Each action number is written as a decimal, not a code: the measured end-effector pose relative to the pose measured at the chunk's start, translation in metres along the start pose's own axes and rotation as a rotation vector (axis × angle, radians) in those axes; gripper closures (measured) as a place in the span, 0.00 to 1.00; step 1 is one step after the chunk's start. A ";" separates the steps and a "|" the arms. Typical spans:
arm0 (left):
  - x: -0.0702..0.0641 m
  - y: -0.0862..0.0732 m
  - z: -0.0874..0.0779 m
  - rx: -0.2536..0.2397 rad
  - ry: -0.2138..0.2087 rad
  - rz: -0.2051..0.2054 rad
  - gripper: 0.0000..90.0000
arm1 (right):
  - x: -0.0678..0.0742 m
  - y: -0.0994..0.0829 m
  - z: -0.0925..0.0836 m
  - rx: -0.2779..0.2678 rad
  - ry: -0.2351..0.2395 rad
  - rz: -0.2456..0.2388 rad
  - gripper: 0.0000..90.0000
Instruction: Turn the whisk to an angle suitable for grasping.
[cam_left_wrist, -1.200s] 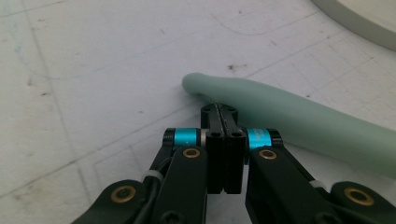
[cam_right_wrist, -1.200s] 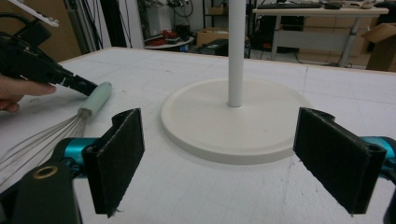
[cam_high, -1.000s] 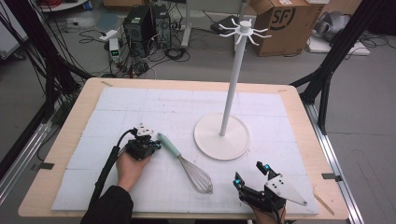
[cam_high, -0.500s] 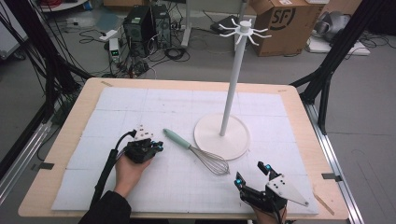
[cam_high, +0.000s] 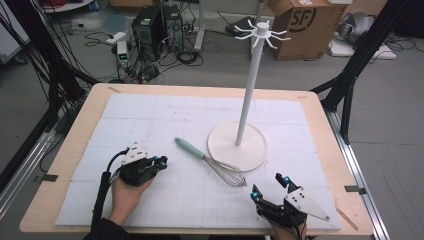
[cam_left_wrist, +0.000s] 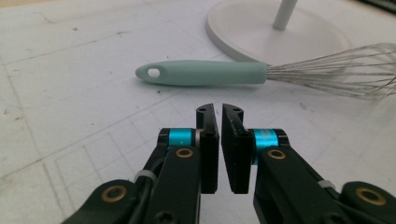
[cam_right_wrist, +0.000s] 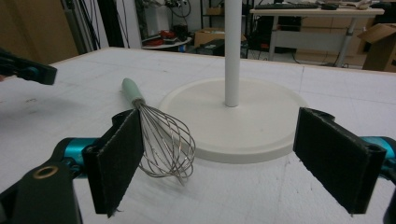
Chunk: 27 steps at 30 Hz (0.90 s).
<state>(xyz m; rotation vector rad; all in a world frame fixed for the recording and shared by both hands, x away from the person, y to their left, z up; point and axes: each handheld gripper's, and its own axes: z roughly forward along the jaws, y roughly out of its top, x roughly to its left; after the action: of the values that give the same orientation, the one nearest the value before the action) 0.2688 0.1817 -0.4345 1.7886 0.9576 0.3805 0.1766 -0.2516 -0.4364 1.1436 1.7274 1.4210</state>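
Observation:
A whisk (cam_high: 210, 160) with a mint-green handle (cam_left_wrist: 205, 73) lies flat on the white mat, its wire head (cam_right_wrist: 166, 140) close to the round base (cam_high: 250, 150) of a white hook stand. My left gripper (cam_high: 162, 161) rests on the mat just left of the handle's end and does not touch it. Its jaws have just been opening, and in the left gripper view (cam_left_wrist: 219, 109) a narrow gap shows with nothing in it. My right gripper (cam_high: 269, 186) stands wide open near the front edge, its pads (cam_right_wrist: 119, 163) framing the wire head and base from a distance.
The stand's pole (cam_high: 247, 90) rises tall from the base and carries hooks at its top. The white mat (cam_high: 150, 120) covers most of the wooden table (cam_high: 65, 150). Beyond the far edge, computers (cam_high: 155, 25), cables and a cardboard box (cam_high: 305, 25) sit on the floor.
A second ago my left gripper held the whisk's handle. The whisk then swung toward the stand's base and was let go; the left gripper has backed away to the left. The right gripper kept still.

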 end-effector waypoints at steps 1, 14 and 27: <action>0.002 -0.003 -0.006 -0.026 -0.009 -0.018 0.84 | 0.000 0.000 0.000 0.003 0.002 0.002 0.17; 0.010 -0.016 -0.074 -0.221 -0.069 -0.064 0.33 | 0.002 0.000 0.001 0.004 0.008 -0.002 0.17; 0.008 -0.037 -0.119 -0.286 -0.042 -0.054 0.28 | 0.004 0.001 0.002 0.001 0.008 -0.006 0.17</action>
<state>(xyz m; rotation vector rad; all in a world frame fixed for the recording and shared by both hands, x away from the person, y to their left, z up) 0.1816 0.2693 -0.4183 1.5030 0.8725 0.4220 0.1769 -0.2475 -0.4356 1.1334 1.7363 1.4228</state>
